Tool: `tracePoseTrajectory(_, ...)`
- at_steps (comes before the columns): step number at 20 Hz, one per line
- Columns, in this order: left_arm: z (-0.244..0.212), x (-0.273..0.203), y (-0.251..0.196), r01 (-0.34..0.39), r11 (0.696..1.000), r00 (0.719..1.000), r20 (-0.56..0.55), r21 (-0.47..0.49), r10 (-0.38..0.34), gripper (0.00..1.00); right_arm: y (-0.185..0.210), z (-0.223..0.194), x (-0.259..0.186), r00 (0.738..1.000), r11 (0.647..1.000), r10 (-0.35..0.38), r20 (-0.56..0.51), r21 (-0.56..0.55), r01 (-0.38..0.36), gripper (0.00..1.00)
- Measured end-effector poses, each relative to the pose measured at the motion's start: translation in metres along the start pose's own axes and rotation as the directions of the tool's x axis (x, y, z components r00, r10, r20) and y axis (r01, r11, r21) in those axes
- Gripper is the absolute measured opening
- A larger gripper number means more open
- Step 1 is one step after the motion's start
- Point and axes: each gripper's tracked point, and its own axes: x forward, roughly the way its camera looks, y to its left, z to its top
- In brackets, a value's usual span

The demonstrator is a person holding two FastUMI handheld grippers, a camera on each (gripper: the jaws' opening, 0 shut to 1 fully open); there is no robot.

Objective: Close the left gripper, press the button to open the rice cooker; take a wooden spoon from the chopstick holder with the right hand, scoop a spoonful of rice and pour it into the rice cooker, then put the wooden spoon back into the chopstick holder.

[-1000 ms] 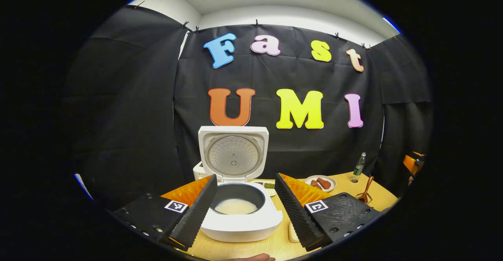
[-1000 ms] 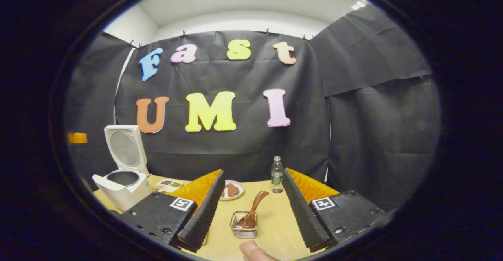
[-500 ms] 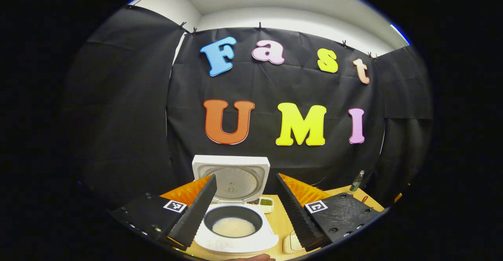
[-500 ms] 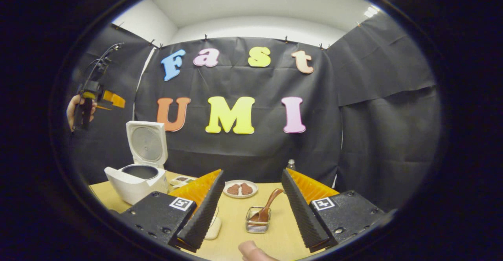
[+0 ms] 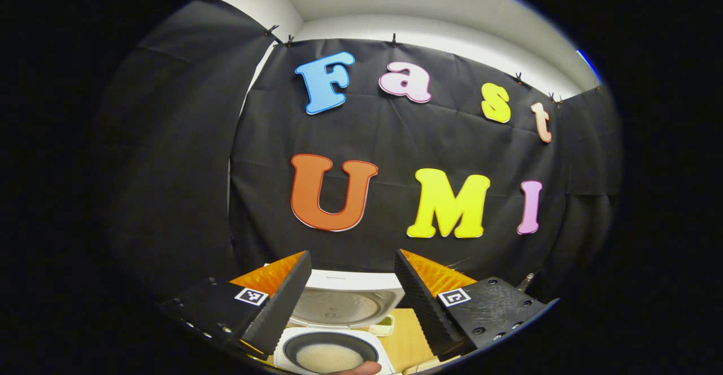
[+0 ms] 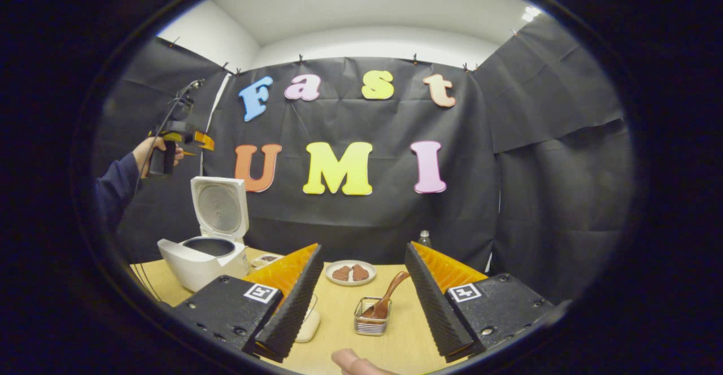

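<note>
Cooker [image 6: 204,248] lid up, spoon [image 6: 386,299] in holder [image 6: 372,324], tools apart

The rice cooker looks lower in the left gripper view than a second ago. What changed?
The left gripper rose well above the rice cooker with its fingers apart, so the cooker slid down its view. The right gripper shifted slightly. Nothing was grasped or released. The lid stays up, rice in the pot, and the spoon rests in its holder.

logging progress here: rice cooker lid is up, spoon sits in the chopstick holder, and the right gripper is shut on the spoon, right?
Not quite. In the right gripper view the right gripper is open, its fingers apart on either side of the wooden spoon, touching nothing. The rice cooker lid is up and the spoon sits in the chopstick holder.
</note>
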Motion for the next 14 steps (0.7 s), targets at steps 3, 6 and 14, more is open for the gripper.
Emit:
tracePoseTrajectory(3,-0.021,0.037,0.006,-0.011,0.999,0.999,-0.044,-0.039,0.01,0.94,0.0,0.002,-0.004,1.0,0.999,-0.005,0.025,-0.033,0.006,0.93)
tracePoseTrajectory(6,-0.036,0.062,0.009,-0.021,0.997,0.999,-0.052,-0.069,0.017,0.94,-0.001,-0.002,0.01,0.999,1.0,-0.009,0.044,-0.015,0.01,0.95)
tracePoseTrajectory(14,-0.07,0.104,0.024,-0.069,0.998,0.994,-0.091,-0.01,0.067,0.97,-0.015,-0.004,-0.008,0.995,0.996,-0.076,0.064,0.058,0.073,0.94)
